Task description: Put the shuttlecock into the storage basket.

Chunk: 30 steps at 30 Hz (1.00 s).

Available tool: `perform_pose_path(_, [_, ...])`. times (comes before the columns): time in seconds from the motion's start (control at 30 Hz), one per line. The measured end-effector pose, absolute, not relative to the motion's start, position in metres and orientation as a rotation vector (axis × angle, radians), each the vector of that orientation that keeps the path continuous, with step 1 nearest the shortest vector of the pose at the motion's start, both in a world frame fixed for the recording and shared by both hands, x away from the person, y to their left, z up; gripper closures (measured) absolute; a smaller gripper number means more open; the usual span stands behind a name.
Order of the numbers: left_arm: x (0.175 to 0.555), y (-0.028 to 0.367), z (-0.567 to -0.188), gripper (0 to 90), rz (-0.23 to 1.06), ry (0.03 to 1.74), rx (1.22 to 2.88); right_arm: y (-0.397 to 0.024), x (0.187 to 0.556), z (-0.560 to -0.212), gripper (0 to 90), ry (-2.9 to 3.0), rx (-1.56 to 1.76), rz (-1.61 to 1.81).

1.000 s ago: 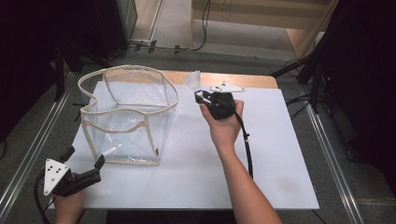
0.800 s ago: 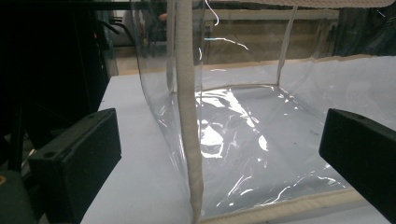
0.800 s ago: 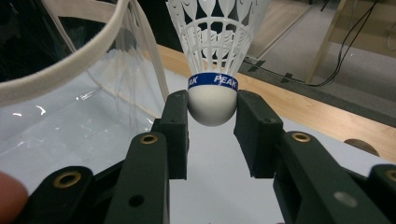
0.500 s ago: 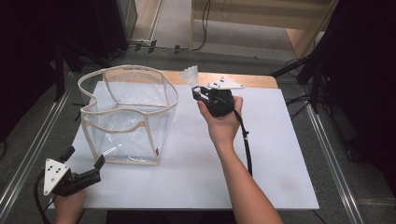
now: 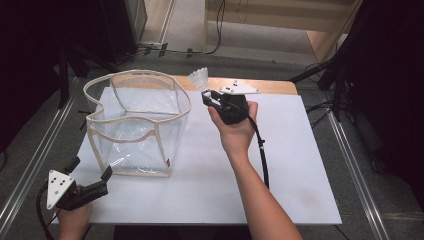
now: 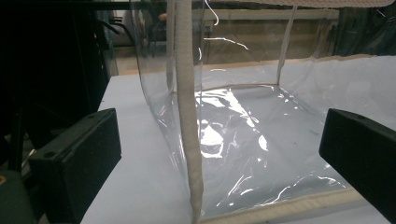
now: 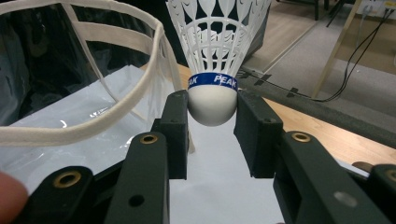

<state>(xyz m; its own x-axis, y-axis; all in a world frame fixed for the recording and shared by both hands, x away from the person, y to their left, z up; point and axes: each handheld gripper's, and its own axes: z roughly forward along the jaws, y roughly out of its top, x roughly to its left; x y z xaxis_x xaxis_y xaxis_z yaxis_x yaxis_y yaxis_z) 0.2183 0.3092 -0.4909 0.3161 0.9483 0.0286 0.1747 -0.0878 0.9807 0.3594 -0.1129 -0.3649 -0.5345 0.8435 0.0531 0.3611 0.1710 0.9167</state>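
Sitting under everything is the white tabletop (image 5: 300, 170), with its wooden far edge showing behind. Next biggest is the clear plastic bag (image 5: 137, 122) with cream fabric trim, standing upright and open-topped on the left half of the tabletop, same spot as a second ago. From the left gripper view you're looking right at its near corner seam, with the shiny bottom panel lying flat on the tabletop.

Left gripper (image 5: 90, 182) hangs at the near-left corner, just in front of the bag, jaws spread wide with nothing between them. It hasn't budged since the earlier frames.

Right gripper (image 5: 210, 97) is where the change is: it was a bit nearer the person a second ago, and it has crept toward the far edge, close beside the bag's right rim. Its jaws are now pinched on the rounded white cork of the shuttlecock (image 7: 215, 56), which has a blue "PEAK" band and white feathers pointing up and away. In the high view the shuttlecock sits at the far edge of the tabletop, just past the bag.
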Motion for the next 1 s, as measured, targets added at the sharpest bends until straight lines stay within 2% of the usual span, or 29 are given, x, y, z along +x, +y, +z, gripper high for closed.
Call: perform_pose_path(1.0, [0.218, 0.309, -0.491, 0.0, 0.919, 1.067, 1.524, -0.083, 0.346, -0.354, 63.2, 2.012, 1.037, 1.434])
